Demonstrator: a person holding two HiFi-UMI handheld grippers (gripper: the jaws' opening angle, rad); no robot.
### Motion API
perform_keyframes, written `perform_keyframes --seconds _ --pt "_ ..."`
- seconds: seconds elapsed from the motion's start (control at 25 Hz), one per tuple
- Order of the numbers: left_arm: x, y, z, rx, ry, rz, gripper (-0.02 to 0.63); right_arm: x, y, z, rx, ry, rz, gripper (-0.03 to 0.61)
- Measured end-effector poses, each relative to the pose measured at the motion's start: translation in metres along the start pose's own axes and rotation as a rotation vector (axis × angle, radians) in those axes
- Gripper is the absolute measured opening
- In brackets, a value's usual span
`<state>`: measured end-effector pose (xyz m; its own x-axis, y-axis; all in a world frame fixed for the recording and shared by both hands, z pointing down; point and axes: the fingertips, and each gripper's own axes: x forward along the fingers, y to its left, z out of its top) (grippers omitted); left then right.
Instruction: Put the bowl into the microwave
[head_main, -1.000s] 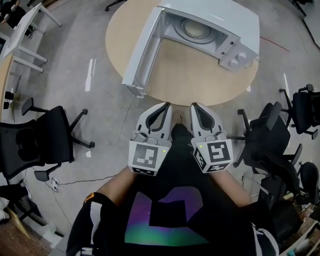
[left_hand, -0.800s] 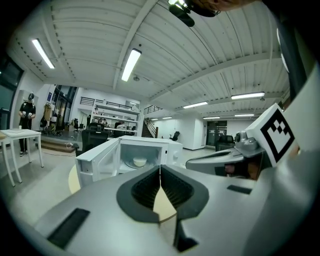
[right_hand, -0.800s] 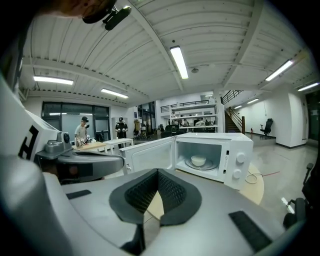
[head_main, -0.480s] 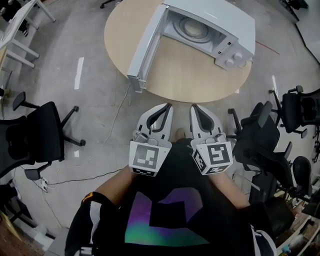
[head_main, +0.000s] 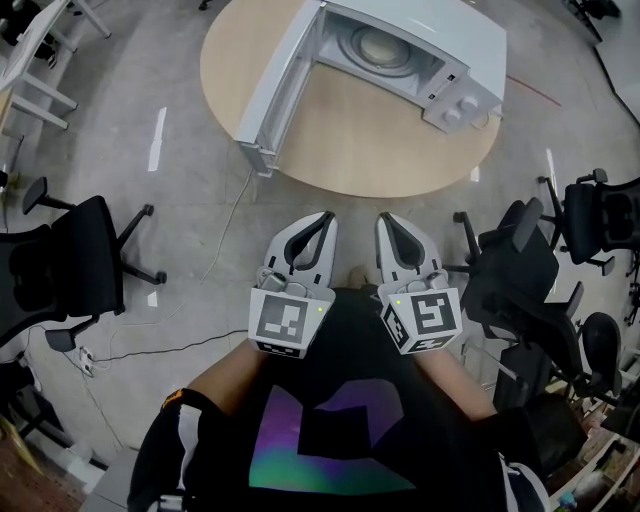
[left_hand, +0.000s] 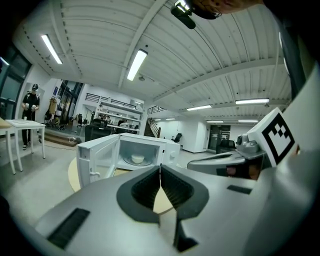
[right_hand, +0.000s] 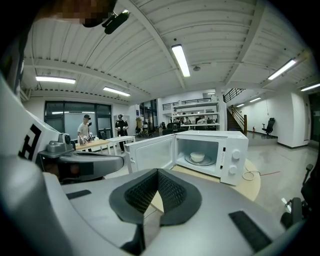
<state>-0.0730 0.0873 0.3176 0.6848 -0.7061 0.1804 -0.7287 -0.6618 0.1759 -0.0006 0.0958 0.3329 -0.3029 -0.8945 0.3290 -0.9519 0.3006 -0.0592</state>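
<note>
We are holding the left gripper (head_main: 326, 216) and the right gripper (head_main: 386, 219) side by side, off the 6 o'clock edge of the round counter (head_main: 350, 140). Both are keeping their fingers pressed together, gripping nothing. The bowl (right_hand: 197, 157) is sitting inside the microwave (head_main: 455, 35) at 12 o'clock, and its door (head_main: 275, 90) is standing open toward 10 o'clock.

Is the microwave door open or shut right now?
Open. The door stands swung wide from the microwave, and the bowl shows inside the lit cavity.
</note>
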Motion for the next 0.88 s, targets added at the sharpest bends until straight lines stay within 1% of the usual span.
perform_keyframes --seconds 0.08,0.2,0.32,0.4,0.56,0.88 --pt "0.005 -0.01 -0.002 0.006 -0.005 -0.002 0.052 -0.007 -0.01 -0.006 0.012 0.002 -0.006 0.017" --pt "0.011 -0.026 -0.009 0.005 0.034 0.002 0.051 -0.018 -0.025 -0.012 0.026 0.0 -0.007 0.017" --pt "0.018 -0.046 -0.015 0.012 0.054 0.009 0.051 -0.03 -0.04 -0.019 0.042 0.0 0.002 0.017" --pt "0.022 -0.06 -0.021 0.016 0.08 0.016 0.052 -0.038 -0.049 -0.026 0.049 0.001 0.013 0.017" --pt "0.029 -0.084 -0.026 0.044 0.099 0.035 0.051 -0.052 -0.064 -0.035 0.059 -0.002 0.042 0.018" --pt "0.041 -0.136 -0.036 0.081 0.133 0.072 0.051 -0.089 -0.094 -0.042 0.034 -0.017 0.103 0.018"
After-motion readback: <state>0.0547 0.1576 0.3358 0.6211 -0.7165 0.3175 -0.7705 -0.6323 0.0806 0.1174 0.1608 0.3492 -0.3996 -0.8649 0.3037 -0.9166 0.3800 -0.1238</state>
